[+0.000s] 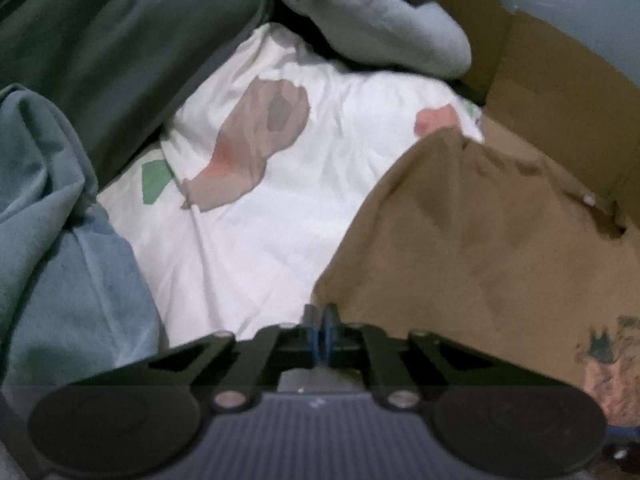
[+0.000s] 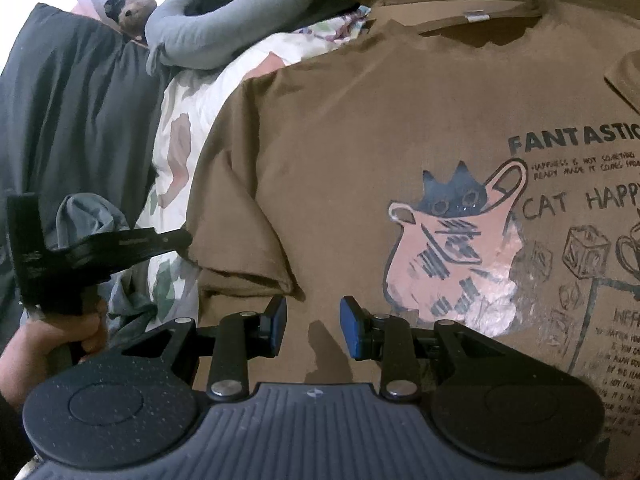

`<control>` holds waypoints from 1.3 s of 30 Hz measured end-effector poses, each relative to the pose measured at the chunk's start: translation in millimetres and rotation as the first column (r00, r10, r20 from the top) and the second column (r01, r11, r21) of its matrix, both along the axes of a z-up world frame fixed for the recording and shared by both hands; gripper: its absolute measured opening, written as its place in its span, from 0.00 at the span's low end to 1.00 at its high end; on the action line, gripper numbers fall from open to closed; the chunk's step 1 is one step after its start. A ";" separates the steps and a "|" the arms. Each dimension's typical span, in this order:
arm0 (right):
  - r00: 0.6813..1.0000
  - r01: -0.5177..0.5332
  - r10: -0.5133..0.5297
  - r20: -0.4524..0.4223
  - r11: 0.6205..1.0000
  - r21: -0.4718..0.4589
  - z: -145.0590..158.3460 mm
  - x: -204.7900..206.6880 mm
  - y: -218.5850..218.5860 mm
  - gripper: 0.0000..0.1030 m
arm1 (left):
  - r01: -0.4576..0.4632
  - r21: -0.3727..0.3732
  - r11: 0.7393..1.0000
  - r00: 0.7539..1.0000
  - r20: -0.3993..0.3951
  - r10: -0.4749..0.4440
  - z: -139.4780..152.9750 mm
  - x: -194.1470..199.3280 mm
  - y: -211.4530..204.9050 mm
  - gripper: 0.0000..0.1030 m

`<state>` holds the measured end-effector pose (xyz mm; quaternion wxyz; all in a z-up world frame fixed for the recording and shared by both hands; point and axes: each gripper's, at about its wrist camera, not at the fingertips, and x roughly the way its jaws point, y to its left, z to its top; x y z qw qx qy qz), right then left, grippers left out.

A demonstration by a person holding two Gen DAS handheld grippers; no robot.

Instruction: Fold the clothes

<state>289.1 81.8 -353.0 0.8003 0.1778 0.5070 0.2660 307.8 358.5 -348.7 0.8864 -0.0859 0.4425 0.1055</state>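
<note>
Brown T-shirt (image 2: 340,152) lies spread out flat, front side up, on a white bed cover (image 1: 260,240) with pink, brown and green patches, and it fills most of what the right camera sees. Closest to that camera, the right gripper (image 2: 313,332) hangs just over the lower part of the shirt with its two blue pads partly apart, and nothing sits between them, only bare brown cloth below. A little past it on the right is the shirt's picture (image 2: 452,248), a dark cat peeking out of a pink bag, with the words FANTASTIC and CAT HAPPY beside it. On the left side of that view a hand (image 2: 48,344) holds the left gripper (image 2: 176,240), which reaches to the edge of the shirt's short sleeve (image 2: 240,264). In the left camera that same gripper (image 1: 321,320) has its blue pads pressed tight together right at the brown cloth's edge; the picture is blurry, so whether a bit of cloth is pinched between them cannot be told. Just left of the shirt there is a bunched blue-grey cloth (image 1: 60,240). Farther back sits a big dark green pillow (image 1: 120,40), and next to it a long grey cushion (image 2: 224,16) curls round. At the far end are the shirt's collar with a small white tag (image 2: 476,16), a piece of brown cardboard (image 1: 560,88), and a small stuffed toy (image 2: 132,8) by the bright window
</note>
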 end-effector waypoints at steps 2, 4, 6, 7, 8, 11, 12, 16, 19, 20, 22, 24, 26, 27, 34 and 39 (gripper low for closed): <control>1.000 0.004 -0.004 0.005 1.000 0.003 0.9 2.2 0.8 0.32 | 0.015 -0.011 1.000 1.000 0.008 -0.015 9.0 1.0 -4.7 0.03; 1.000 0.002 -0.002 0.021 1.000 0.002 3.2 4.2 2.2 0.32 | 0.036 -0.025 0.999 0.999 0.016 -0.036 18.0 1.7 -10.5 0.03; 0.999 -0.009 0.009 0.051 1.000 -0.001 7.3 5.2 4.7 0.32 | 0.058 -0.031 0.998 0.998 0.025 -0.058 26.8 2.4 -16.8 0.03; 0.998 -0.013 0.013 0.059 1.000 -0.001 8.9 6.1 6.3 0.32 | 0.068 -0.039 0.997 0.997 0.029 -0.067 30.8 2.9 -19.6 0.03; 0.998 -0.017 0.016 0.064 1.000 0.004 10.2 7.0 7.6 0.32 | 0.075 -0.051 0.996 0.997 0.032 -0.074 34.6 3.5 -21.9 0.03; 0.996 -0.033 0.032 0.082 0.999 0.020 14.2 8.7 11.7 0.32 | 0.098 -0.089 0.991 0.995 0.044 -0.095 45.8 5.3 -29.1 0.03; 0.995 -0.039 0.037 0.089 0.999 0.028 15.6 9.4 13.3 0.32 | 0.105 -0.108 0.989 0.994 0.050 -0.100 49.3 5.9 -31.5 0.03; 0.992 -0.057 0.050 0.119 0.997 0.052 21.4 14.0 20.3 0.40 | 0.120 -0.185 0.975 0.992 0.062 -0.110 60.9 9.0 -39.1 0.03; 0.989 -0.064 0.052 0.141 0.995 0.081 30.9 20.2 26.5 0.44 | 0.114 -0.266 0.957 0.993 0.069 -0.099 69.0 13.0 -42.5 0.03; 0.987 -0.070 0.057 0.148 0.994 0.085 34.3 22.6 28.9 0.44 | 0.114 -0.291 0.950 0.993 0.073 -0.097 71.1 14.8 -43.3 0.03; 0.983 -0.088 0.072 0.167 0.992 0.090 41.4 27.3 33.4 0.44 | 0.118 -0.325 0.938 0.992 0.076 -0.098 74.6 18.2 -45.6 0.03; 0.980 -0.101 0.085 0.182 0.992 0.079 46.9 32.3 38.1 0.45 | 0.122 -0.357 0.926 0.992 0.075 -0.102 78.2 22.9 -48.6 0.03; 0.978 -0.109 0.094 0.187 0.991 0.073 49.4 36.4 41.4 0.45 | 0.125 -0.381 0.916 0.992 0.072 -0.106 81.2 27.6 -51.7 0.03; 0.977 -0.110 0.095 0.190 0.991 0.070 50.5 38.0 42.7 0.45 | 0.126 -0.388 0.913 0.992 0.070 -0.108 81.8 29.5 -53.0 0.03; 0.968 -0.105 0.090 0.234 0.993 0.050 56.5 49.0 55.9 0.47 | 0.143 -0.448 0.883 0.990 0.055 -0.132 84.1 39.9 -62.8 0.03; 0.972 -0.112 0.100 0.212 0.993 0.047 53.7 66.8 65.5 0.09 | 0.186 -0.459 0.869 0.982 0.060 -0.179 84.3 46.1 -69.6 0.12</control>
